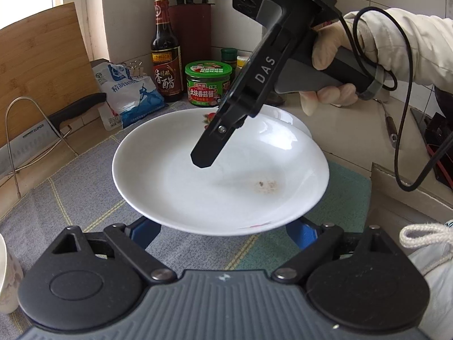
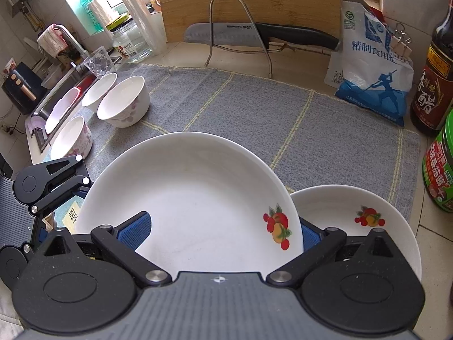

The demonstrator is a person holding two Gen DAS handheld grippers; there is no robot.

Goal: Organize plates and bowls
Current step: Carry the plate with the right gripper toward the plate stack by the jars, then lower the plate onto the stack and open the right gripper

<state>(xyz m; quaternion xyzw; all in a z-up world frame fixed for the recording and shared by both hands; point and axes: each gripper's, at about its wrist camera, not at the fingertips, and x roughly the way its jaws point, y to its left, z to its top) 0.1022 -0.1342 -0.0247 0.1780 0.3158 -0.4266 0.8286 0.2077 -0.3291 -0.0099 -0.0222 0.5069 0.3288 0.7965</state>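
**Two hand-held grippers around one white plate**

Left hand-held gripper has its blue pads spread wide, one at each side of the near rim of the large white plate; the rim hides the pad tips, so whether they touch it cannot be told. Right hand-held gripper also stands open, its blue fingers apart with the plate's fruit-printed edge between them. In the left wrist view its black finger hangs over the plate's middle. The plate carries a small brownish stain and sits above the grey checked mat on the worktop. A second fruit-printed plate lies just beside it, partly under its rim. Three white bowls stand well apart at the mat's far left corner. Behind the mat are a knife on a wire rack, a salt bag, a vinegar bottle and a green-lidded jar.
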